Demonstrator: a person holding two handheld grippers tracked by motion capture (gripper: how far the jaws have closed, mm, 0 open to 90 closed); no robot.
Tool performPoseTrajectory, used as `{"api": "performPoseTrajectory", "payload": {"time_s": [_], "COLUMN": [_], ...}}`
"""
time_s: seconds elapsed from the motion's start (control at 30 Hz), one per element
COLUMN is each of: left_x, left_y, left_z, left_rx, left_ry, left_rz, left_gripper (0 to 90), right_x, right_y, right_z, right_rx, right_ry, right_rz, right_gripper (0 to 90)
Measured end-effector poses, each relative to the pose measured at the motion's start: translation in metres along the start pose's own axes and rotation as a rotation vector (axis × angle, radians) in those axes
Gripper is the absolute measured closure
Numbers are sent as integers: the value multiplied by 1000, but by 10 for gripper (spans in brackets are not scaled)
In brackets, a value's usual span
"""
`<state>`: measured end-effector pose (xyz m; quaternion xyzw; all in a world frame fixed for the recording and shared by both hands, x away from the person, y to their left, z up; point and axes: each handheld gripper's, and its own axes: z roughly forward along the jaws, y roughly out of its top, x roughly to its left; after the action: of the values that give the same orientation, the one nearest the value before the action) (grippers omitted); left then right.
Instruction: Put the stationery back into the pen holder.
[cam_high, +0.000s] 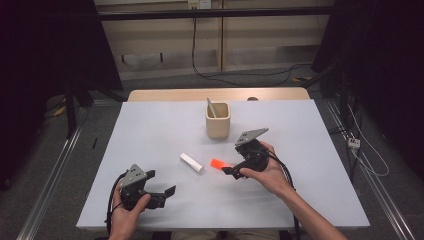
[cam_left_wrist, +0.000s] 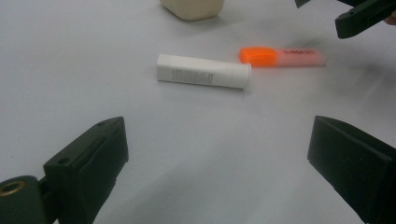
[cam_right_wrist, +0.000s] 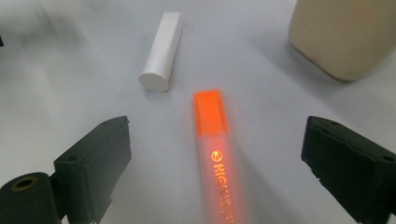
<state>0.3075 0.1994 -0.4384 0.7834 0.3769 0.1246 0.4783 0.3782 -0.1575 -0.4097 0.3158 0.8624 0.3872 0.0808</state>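
Right gripper view: right hand-held gripper (cam_right_wrist: 215, 163) stands wide, jaws either side of the orange highlighter (cam_right_wrist: 215, 154), pads clear of it. Highlighter lies flat on the surface (cam_right_wrist: 56, 56), cap pointing away. Left hand-held gripper (cam_left_wrist: 217, 172) also wide, holding nothing, at the near left. White tube (cam_right_wrist: 161, 51) lies just left of the highlighter's cap end, close but apart. Beige cup (cam_high: 218, 120) stands farther back with one stick in it. Risks, judged: the round highlighter could roll or skid if a jaw clips it; a slanted approach could knock the white tube; a grip on the tail end could let it droop and miss the cup.
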Motion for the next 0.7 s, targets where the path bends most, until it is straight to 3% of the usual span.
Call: {"api": "performPoseTrajectory", "payload": {"time_s": [0.2,0.3,0.57,0.7], "left_x": [0,-1,-1,0], "left_y": [0,0,0,-1], "left_z": [1,1,1,0], "left_rx": [11,5,9,2], "left_ry": [-5,-7,-9,-11], "left_rz": [0,-3,0,-5], "left_gripper": [50,50,49,49], "right_x": [-6,-9,-11,-10], "right_y": [11,8,16,18], "right_z": [9,17,32,42], "right_rx": [12,40,105,159], "right_ry": [28,52,40,62], "right_rz": [31,55,22,19], "right_gripper": [96,168,322,416]}}
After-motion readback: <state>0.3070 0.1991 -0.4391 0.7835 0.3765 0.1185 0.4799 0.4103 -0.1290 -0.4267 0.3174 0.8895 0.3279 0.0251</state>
